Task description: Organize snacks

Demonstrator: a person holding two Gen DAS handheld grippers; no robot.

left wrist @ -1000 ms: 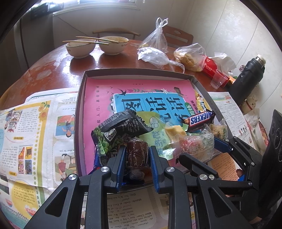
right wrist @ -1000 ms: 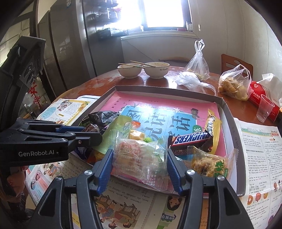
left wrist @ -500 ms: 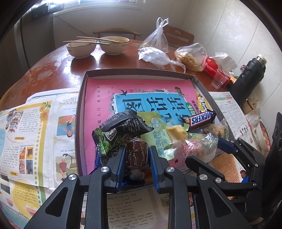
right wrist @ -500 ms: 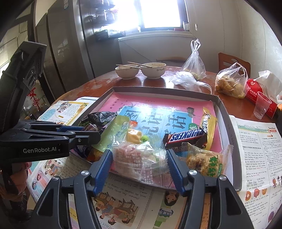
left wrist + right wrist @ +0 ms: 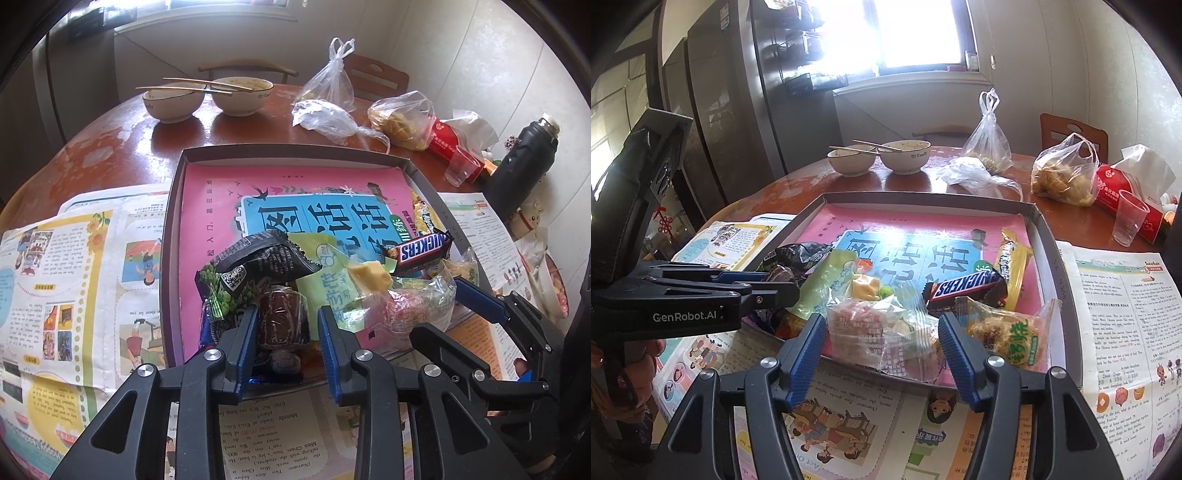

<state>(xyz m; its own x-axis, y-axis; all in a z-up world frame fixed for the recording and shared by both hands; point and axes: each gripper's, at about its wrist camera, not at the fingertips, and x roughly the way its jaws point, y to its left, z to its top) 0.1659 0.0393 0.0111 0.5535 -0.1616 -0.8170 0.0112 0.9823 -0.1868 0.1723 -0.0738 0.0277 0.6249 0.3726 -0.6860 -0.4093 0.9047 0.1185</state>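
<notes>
I am at the near edge of the tray (image 5: 173,236), both tools over the snack heap on the counter. My left gripper (image 5: 284,332) has its jaws opening around the brown wrapped sweet (image 5: 282,317); the left pad looks to touch it, the right pad stands off. My right gripper (image 5: 882,339) brackets the clear bag of sweets (image 5: 882,332), jaws about half open, pads not visibly pressing. The Snickers bar (image 5: 966,291) lies just behind. I judge this a release. Next I should back the left tool off without dragging the black packet (image 5: 255,266).
</notes>
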